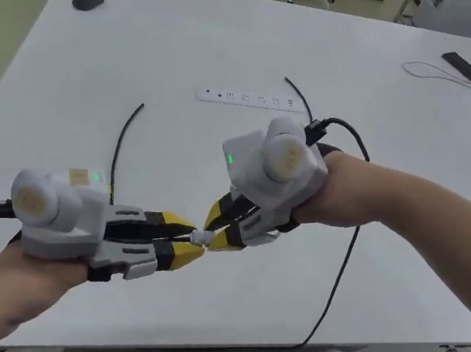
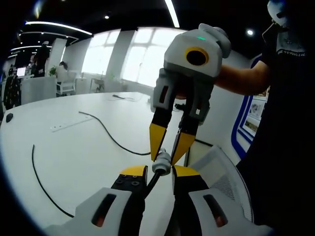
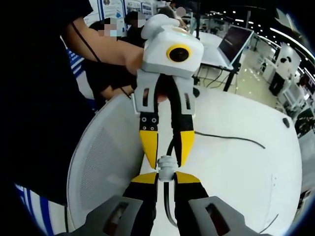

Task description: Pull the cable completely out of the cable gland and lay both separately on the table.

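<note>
Both grippers meet tip to tip, held up above the white worktop (image 1: 208, 31), so from where I stand this looks like the very start of the pull: everything gripped, nothing parted yet. The right gripper (image 1: 218, 229) has its jaws drawn narrow against the small pale cable gland (image 2: 161, 165). The left gripper (image 1: 190, 240) is pinched just as narrow on the black cable (image 2: 151, 183), which runs back from the gland between its own jaws. The next move, I would judge, calls for a straight pull apart along the cable's line with both grips kept firm, since a sideways tug could jam the cable in the gland. After that comes setting the two pieces down well apart on the worktop. The exact contact is hard to read, because the yellow tips crowd round the gland and hide its lower body. I cannot tell how much cable sits inside it. Nor can I tell whether the black strand (image 1: 119, 152) lying near the power strip (image 1: 250, 99) is this cable's tail, as it passes behind the left gripper.
</note>
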